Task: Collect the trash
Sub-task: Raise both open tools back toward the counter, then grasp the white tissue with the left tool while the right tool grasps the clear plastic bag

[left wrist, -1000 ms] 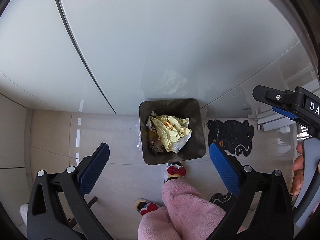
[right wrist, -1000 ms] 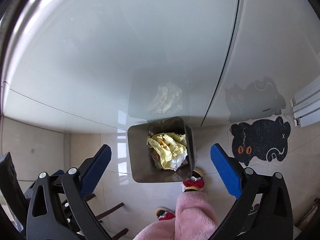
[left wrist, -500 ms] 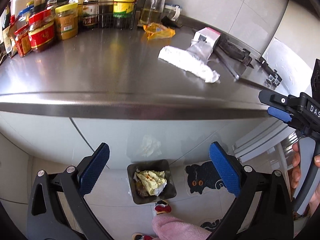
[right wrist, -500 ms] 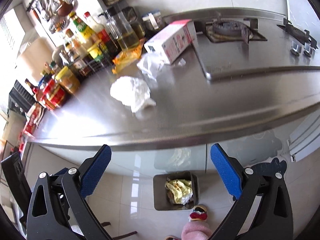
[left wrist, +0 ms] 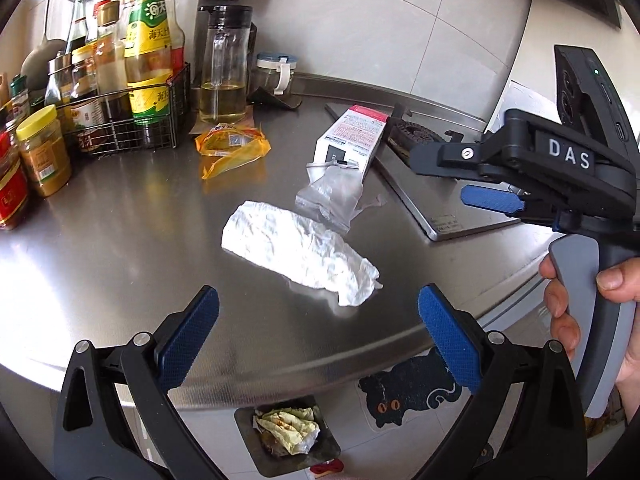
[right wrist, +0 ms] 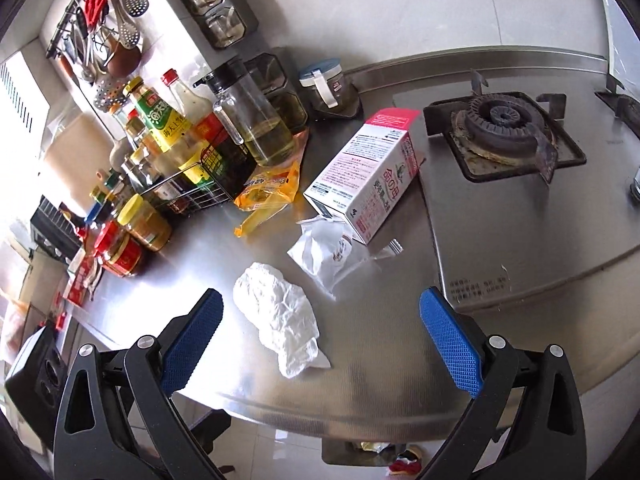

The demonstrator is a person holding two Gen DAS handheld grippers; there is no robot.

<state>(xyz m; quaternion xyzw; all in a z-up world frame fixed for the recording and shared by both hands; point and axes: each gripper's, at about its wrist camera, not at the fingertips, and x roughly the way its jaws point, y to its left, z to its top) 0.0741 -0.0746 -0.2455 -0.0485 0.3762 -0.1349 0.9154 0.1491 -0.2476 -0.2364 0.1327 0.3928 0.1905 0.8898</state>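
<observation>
A crumpled white tissue (left wrist: 298, 254) lies on the steel counter, also in the right wrist view (right wrist: 278, 314). Behind it lie a clear plastic bag (left wrist: 330, 196) (right wrist: 324, 254), a pink and white carton (left wrist: 352, 140) (right wrist: 370, 176) on its side, and a yellow wrapper (left wrist: 230, 148) (right wrist: 266, 196). My left gripper (left wrist: 318, 334) is open and empty, just in front of the tissue. My right gripper (right wrist: 320, 338) is open and empty over the counter's front edge; it also shows from the side in the left wrist view (left wrist: 492, 200). A dark bin (left wrist: 288, 438) with yellow paper stands on the floor below.
A wire rack of sauce bottles (left wrist: 120, 92) (right wrist: 180, 152) and jars (left wrist: 44, 150) stand at the left. An oil jug (left wrist: 224, 64) stands behind the wrapper. A gas hob (right wrist: 504, 140) takes the right side. A black cat mat (left wrist: 408, 394) lies on the floor.
Both grippers rose from over the floor bin up to the counter. The view went from the bin and cabinet doors to the counter with the trash. Both stayed open.
</observation>
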